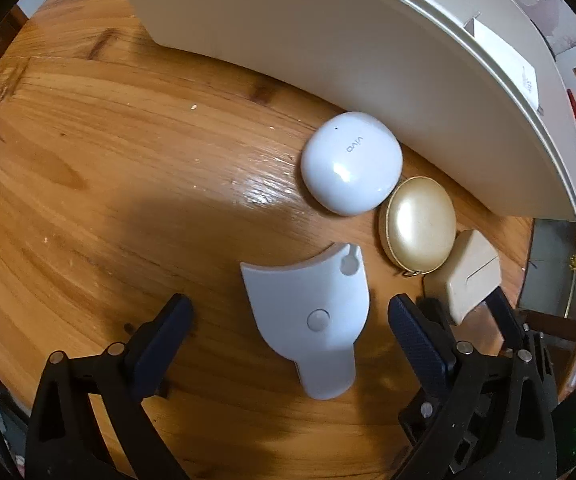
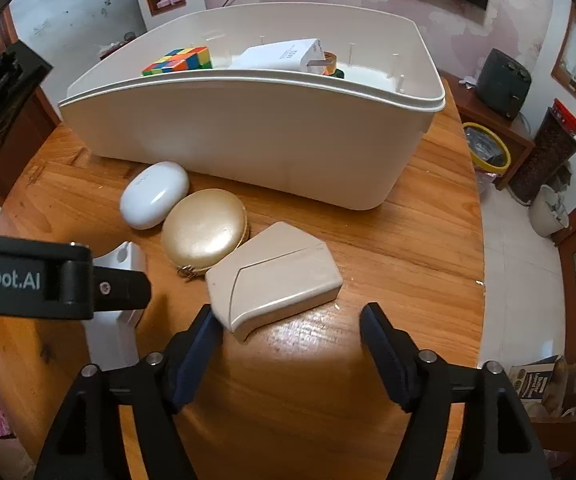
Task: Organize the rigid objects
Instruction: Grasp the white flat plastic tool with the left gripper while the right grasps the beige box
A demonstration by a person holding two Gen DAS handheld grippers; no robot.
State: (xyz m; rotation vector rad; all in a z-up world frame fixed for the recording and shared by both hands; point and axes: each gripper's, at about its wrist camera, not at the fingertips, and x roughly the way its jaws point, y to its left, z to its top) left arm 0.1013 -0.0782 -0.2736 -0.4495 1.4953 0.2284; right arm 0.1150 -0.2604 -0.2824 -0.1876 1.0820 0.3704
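Lying flat on the round wooden table [image 1: 88, 168], a pale grey fan-shaped plastic piece [image 1: 308, 320] sits between the spread, released fingers of the left gripper [image 1: 290, 320], apparently untouched. Beside it, the beige wedge-shaped plastic case [image 2: 276, 276] rests before the right gripper [image 2: 290, 320], whose parted jaws grasp nothing, though its left finger [image 2: 204, 328] may graze one corner. A white oval earbud case [image 2: 154, 194] and gold round compact [image 2: 204, 232] lie near the cream plastic storage bin [image 2: 248, 140].

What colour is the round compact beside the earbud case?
Gold, clearest in the left wrist view: round compact.

A white earbud case [image 1: 352, 168], gold round case [image 1: 420, 226], beige box [image 2: 274, 276], multicoloured cube [image 2: 178, 61], cream bin [image 2: 248, 136].
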